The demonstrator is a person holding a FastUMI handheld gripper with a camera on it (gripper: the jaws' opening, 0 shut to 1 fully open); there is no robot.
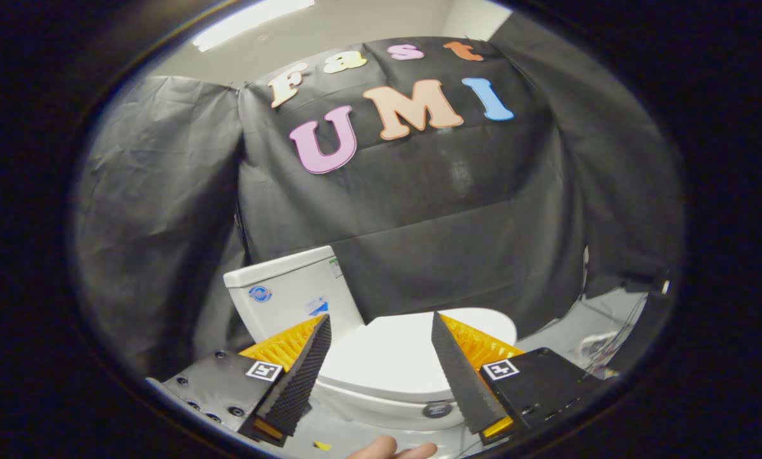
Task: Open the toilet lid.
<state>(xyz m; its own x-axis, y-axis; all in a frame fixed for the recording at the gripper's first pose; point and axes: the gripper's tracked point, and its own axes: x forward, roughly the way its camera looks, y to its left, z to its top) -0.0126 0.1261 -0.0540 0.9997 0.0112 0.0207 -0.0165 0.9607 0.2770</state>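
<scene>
A white toilet stands ahead of me with its lid [387, 354] lying flat and shut over the bowl. Its white tank [292, 293] rises behind the lid, to the left, against the black cloth wall. My gripper [381, 322] is open, its two fingers spread wide above the lid and apart from it, one to each side. Nothing is between the fingers. The lid's front rim and a round dark badge [437, 409] on the bowl lie below the gap between them.
Black cloth [419, 210] walls the booth behind and beside the toilet. A pale floor strip with loose cables [601, 344] lies to the right. A person's fingers [394, 450] show just under the gripper.
</scene>
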